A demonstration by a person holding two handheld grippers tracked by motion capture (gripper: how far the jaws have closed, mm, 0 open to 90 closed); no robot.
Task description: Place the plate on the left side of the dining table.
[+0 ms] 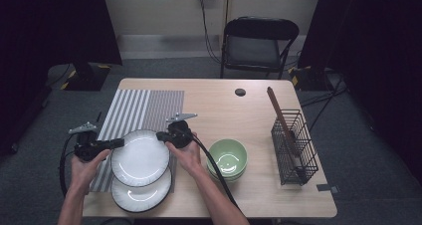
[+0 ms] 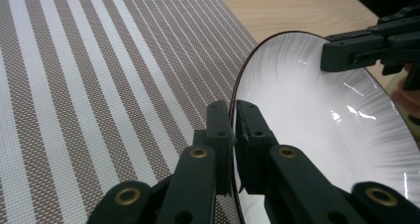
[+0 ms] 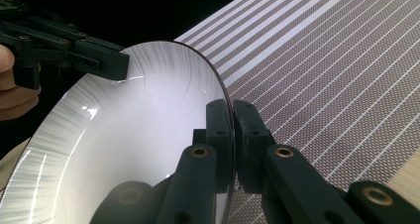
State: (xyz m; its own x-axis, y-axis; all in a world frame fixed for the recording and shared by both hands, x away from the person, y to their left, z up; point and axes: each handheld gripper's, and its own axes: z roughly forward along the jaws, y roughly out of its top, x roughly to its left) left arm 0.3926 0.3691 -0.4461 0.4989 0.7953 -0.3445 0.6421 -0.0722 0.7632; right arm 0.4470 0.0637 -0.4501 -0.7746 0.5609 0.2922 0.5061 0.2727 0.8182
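Together, the left gripper (image 1: 118,143) at nine o'clock and right gripper (image 1: 160,135) at three o'clock pinch the round white ribbed plate's (image 1: 140,158) rim above a second plate (image 1: 144,195).

- The high view looks forward and down from above the near edge of the worktop (image 1: 259,105), far enough back to take in all four edges and a chair (image 1: 259,41) beyond the far one.
- The left gripper view sits very close, looking along the left tongs (image 2: 233,120) across the upper plate (image 2: 317,120) toward the right tongs (image 2: 361,50).
- The right gripper view mirrors it, close along the right tongs (image 3: 232,117), facing the left tongs (image 3: 99,60).
- All three share that plate and the striped mat (image 1: 134,108).
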